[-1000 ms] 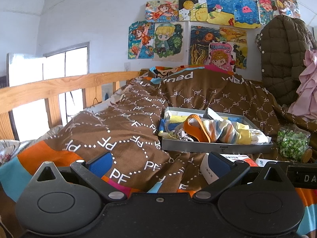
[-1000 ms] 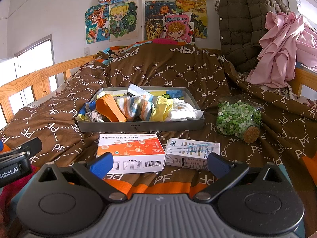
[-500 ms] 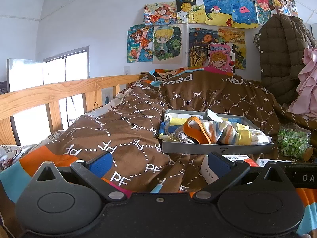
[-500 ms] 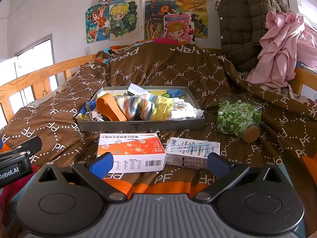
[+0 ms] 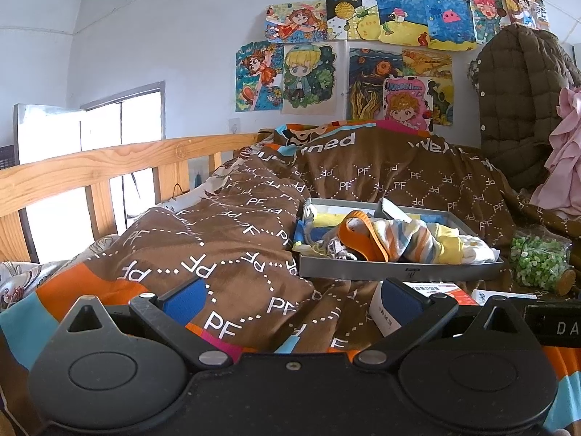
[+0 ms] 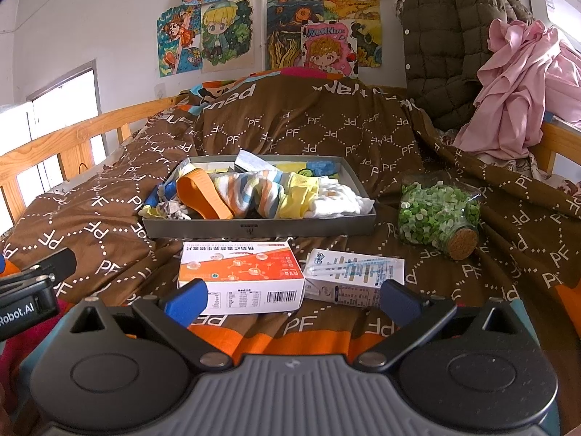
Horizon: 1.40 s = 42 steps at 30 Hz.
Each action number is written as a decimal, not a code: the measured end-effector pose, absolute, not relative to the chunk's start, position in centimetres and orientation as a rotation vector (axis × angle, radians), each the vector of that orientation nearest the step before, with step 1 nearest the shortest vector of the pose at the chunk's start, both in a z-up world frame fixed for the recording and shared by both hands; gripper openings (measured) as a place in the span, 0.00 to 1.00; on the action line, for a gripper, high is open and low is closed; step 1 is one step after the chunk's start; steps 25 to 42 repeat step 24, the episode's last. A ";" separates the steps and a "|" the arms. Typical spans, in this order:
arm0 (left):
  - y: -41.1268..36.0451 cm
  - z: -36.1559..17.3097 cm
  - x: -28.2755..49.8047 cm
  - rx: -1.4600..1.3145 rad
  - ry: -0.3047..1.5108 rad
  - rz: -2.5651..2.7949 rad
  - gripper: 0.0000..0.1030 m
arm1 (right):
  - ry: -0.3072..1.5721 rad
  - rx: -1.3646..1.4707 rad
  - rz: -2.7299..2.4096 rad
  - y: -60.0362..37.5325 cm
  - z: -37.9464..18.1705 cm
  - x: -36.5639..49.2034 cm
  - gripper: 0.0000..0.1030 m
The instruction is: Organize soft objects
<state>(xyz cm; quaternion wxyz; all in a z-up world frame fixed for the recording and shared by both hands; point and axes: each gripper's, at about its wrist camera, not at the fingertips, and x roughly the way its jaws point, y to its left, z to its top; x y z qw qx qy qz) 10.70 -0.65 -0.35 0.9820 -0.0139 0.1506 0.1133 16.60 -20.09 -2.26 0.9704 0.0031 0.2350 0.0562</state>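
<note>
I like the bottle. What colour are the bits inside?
Green and white, in the jar; right wrist view shows it best.

Crumpled striped, yellow and white soft clothes (image 6: 276, 192) lie heaped in a shallow grey tray (image 6: 254, 227) on the bed.

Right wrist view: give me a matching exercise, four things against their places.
Things:
1. jar
2. orange box
3. striped cloth
4. pink garment

Places:
A. inside the grey tray
B. heaped at the far right
C. on its side, right of the tray
D. on the blanket just in front of the tray

Pairs: 1-C, 2-D, 3-A, 4-B
</note>
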 end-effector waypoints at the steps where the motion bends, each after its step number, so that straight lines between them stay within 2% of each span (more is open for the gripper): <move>1: -0.6 -0.3 10.7 -0.027 0.303 0.228 0.99 | 0.475 0.006 0.114 -20.1 -2.3 16.6 1.00; 42: -0.6 -0.5 10.7 -0.023 0.311 0.231 0.99 | 0.477 0.006 0.114 -20.1 -2.3 16.6 1.00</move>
